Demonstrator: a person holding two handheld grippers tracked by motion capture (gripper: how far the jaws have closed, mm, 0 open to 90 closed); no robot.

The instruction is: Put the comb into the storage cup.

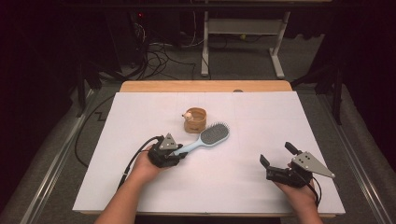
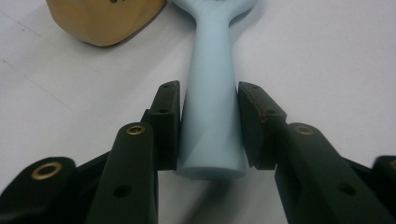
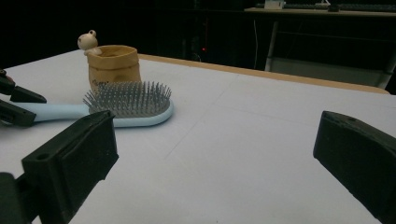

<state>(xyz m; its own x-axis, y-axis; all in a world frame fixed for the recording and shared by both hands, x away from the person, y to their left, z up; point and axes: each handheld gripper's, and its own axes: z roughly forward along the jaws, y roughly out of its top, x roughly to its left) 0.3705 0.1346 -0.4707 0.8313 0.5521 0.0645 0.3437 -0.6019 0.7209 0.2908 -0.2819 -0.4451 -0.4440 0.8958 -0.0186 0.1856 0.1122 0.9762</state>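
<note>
A light-blue hairbrush [image 1: 211, 136] lies on the white sheet [image 1: 261, 112], bristles up and head pointing to the back right. My left gripper [image 1: 179, 152] is shut on the end of its handle. In the left gripper view the blue handle [image 2: 212, 70] runs between the two black pads [image 2: 168, 116], which press its sides. My right gripper [image 1: 276, 154] rests at the front right, open and holding nothing. In the right gripper view the brush head [image 3: 126, 105] lies beyond its wide-spread jaws.
A small tan pouch [image 1: 195, 120] with a little round-headed figure on its rim stands just behind the brush; it also appears as the tan pouch [image 3: 112, 65] and pouch [image 2: 102, 21]. The wooden table edge [image 1: 205, 86] runs along the back. Cables and a desk frame lie on the floor beyond.
</note>
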